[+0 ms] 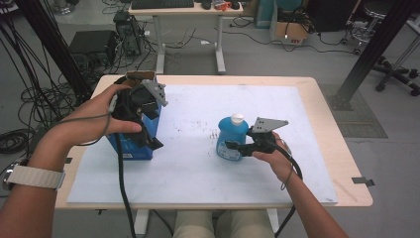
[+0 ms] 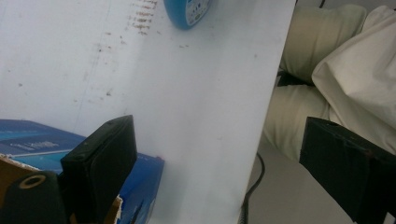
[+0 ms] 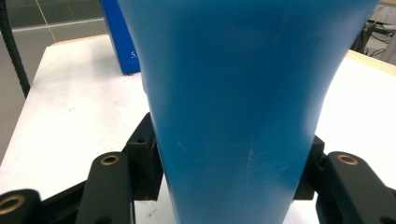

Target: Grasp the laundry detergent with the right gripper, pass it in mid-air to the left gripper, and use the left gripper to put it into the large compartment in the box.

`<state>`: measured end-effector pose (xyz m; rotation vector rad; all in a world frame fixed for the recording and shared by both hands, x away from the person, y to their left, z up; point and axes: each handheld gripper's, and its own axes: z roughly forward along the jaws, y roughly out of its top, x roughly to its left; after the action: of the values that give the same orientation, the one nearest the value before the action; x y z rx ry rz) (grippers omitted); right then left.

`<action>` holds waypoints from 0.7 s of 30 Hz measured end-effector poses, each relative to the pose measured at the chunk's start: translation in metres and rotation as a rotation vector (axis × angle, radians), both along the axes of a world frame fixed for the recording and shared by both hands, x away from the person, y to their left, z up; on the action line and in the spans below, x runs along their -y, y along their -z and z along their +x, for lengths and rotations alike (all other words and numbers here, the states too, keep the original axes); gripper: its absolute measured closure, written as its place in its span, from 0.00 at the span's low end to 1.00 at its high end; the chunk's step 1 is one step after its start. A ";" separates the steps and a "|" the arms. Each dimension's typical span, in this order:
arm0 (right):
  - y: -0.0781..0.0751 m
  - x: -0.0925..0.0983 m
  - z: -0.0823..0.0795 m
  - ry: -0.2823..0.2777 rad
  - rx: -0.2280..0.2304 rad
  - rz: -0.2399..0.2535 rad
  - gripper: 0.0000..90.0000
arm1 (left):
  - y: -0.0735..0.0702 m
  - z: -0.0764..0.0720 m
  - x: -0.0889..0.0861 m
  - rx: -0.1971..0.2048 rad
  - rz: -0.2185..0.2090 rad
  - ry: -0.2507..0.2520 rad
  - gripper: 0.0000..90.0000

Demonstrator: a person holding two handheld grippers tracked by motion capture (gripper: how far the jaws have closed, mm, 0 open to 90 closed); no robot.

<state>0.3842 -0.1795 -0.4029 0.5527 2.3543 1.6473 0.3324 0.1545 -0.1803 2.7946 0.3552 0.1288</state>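
Here the blue bottle (image 1: 232, 141), clamped by the right gripper (image 1: 233, 146), should be kept upright and carried toward the blue box (image 1: 133, 144), where the left gripper (image 1: 148, 130) is held with jaws apart.

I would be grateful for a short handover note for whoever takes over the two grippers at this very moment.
Right gripper: shut on the blue bottle, jaws pressed on both sides of its lower body; the bottle stands upright on the white mat, white cap on.
Left gripper: open, jaws wide apart, one jaw at the top edge of the blue carton, holding nothing.
The blue carton stands at the mat's left edge, its top flaps open.
Done: bottle gripped.
Left, as it seems: lift the bottle and put it into the carton while the left gripper steadies it.
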 end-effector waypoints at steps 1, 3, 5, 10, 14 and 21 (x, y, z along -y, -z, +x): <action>0.000 0.000 0.000 0.001 0.000 -0.001 0.48 | 0.000 0.000 0.000 0.000 -0.001 -0.001 0.13; 0.000 0.000 0.000 0.000 -0.001 -0.001 0.48 | 0.000 0.000 0.000 0.003 0.000 0.000 0.13; -0.001 0.001 0.000 0.006 -0.010 -0.003 0.48 | 0.000 0.000 0.000 0.007 -0.004 -0.003 0.13; -0.003 0.000 0.001 -0.004 0.001 -0.017 0.48 | -0.003 -0.001 0.001 0.038 -0.019 -0.006 0.13; -0.005 0.000 0.003 -0.009 -0.004 -0.020 0.48 | -0.008 0.000 0.000 0.058 0.009 0.021 0.13; -0.021 0.002 0.001 -0.037 -0.011 0.001 0.48 | -0.012 -0.002 0.002 0.072 0.007 0.022 0.13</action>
<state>0.3856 -0.1814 -0.3818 0.5231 2.3856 1.6657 0.3300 0.1530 -0.1680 2.7909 0.3069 0.2260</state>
